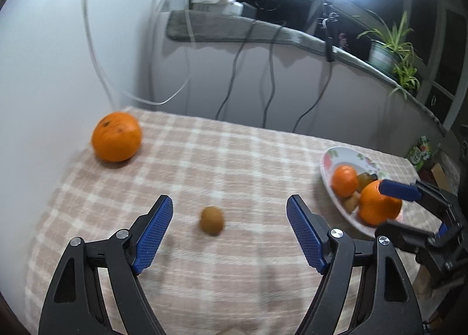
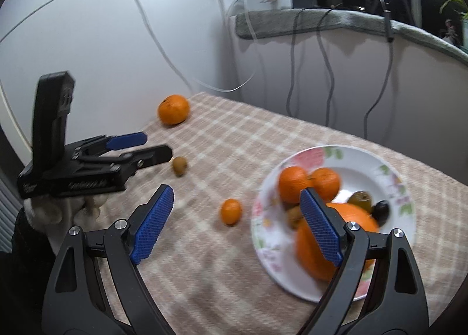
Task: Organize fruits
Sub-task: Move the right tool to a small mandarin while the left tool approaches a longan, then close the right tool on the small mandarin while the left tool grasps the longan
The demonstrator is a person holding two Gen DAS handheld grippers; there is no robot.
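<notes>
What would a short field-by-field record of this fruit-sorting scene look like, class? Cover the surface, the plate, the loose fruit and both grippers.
surface: beige checked tablecloth
plate: white floral plate, holding several oranges and small dark fruits
loose fruit: large round orange near the far corner; small brown kiwi-like fruit; small orange mandarin beside the plate
left gripper: open, empty, brown fruit ahead between its fingers
right gripper: open, empty, near the plate's left edge

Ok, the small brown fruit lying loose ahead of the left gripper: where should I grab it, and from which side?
Grip the small brown fruit across its middle, coming down from above and behind. It lies alone on the checked cloth, already centred between the open left gripper pads, so probably lower and close.
</notes>
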